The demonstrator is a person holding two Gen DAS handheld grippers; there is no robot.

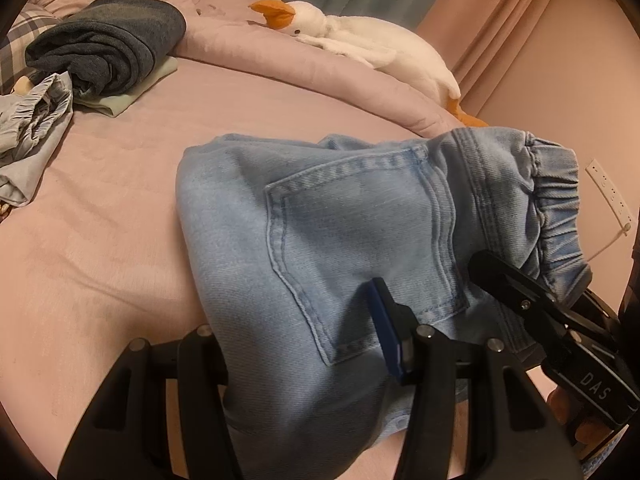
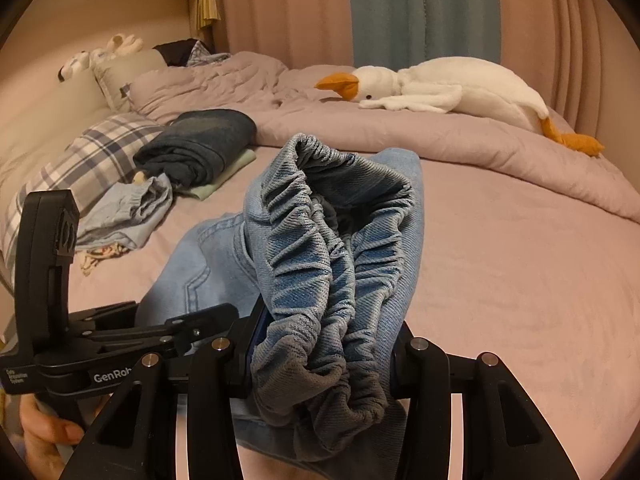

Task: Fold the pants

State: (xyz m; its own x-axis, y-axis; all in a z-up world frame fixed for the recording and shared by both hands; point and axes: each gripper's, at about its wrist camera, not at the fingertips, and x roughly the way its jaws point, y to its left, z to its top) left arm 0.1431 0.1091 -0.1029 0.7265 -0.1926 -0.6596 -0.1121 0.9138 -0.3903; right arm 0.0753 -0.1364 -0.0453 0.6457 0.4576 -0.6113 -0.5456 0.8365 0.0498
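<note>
Light-blue jeans point(image 1: 320, 240) are bunched and lifted above the pink bed sheet point(image 1: 100, 260), nearer you than the goose plush point(image 1: 360, 36). Your right gripper point(image 2: 320, 360) is clamped on the elastic waistband point(image 2: 332, 248). Your left gripper point(image 1: 304, 344) straddles denim below the back pocket point(image 1: 360, 248); grip not discernible. Legs trail left of the waistband.

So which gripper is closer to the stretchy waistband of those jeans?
Right. The right gripper is clamped on the elastic waistband; the left gripper holds the jeans lower, beside the back pocket.
</note>
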